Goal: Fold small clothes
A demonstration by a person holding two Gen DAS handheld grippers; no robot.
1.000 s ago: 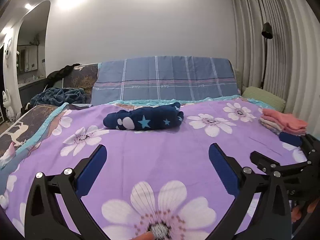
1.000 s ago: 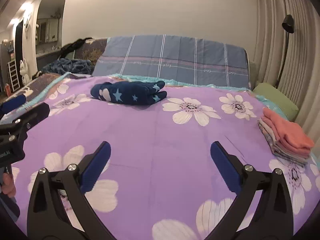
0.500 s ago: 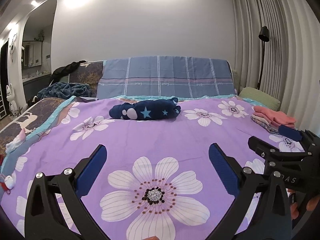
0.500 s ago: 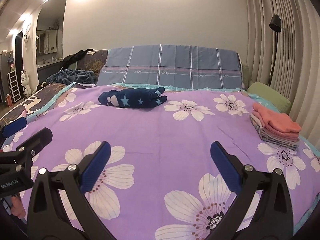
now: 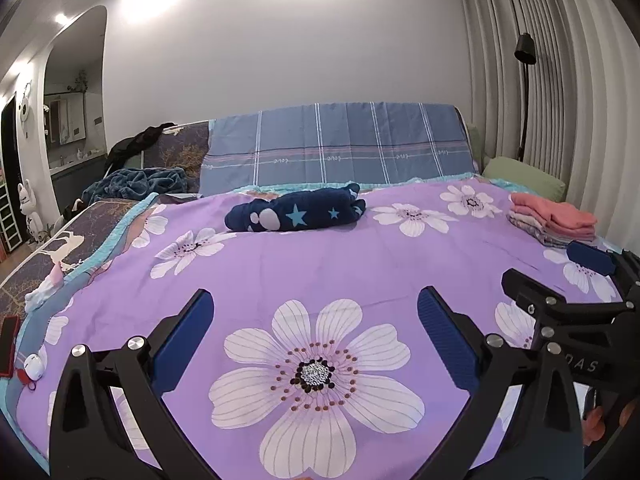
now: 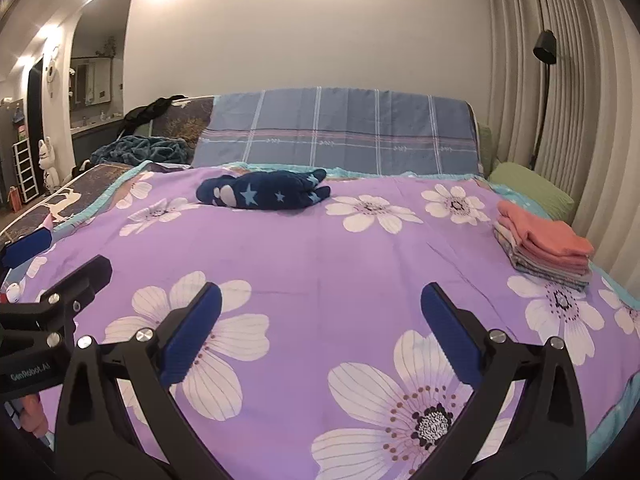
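Note:
A dark blue garment with light stars [image 5: 294, 215] [image 6: 262, 194] lies bunched on the far middle of the purple flowered bedspread [image 5: 320, 264] [image 6: 320, 256]. A stack of folded clothes topped by a salmon-pink piece [image 5: 554, 224] [image 6: 546, 246] sits at the bed's right side. My left gripper [image 5: 314, 322] is open above the near part of the bed, nothing between its fingers. My right gripper [image 6: 320, 320] is open too, also empty. Each gripper shows at the other view's edge. Both are well short of the blue garment.
A blue plaid cover [image 5: 340, 148] drapes the headboard. A green pillow [image 6: 532, 190] lies at the far right by the curtains and floor lamp [image 6: 544, 92]. A teal blanket [image 5: 136, 186] is heaped at the far left. A small white object [image 5: 34, 366] and a red phone [image 5: 8, 344] rest near the left edge.
Both grippers have pulled back and risen from the bed, so the blue garment and the folded stack look farther away. Both stayed open and empty.

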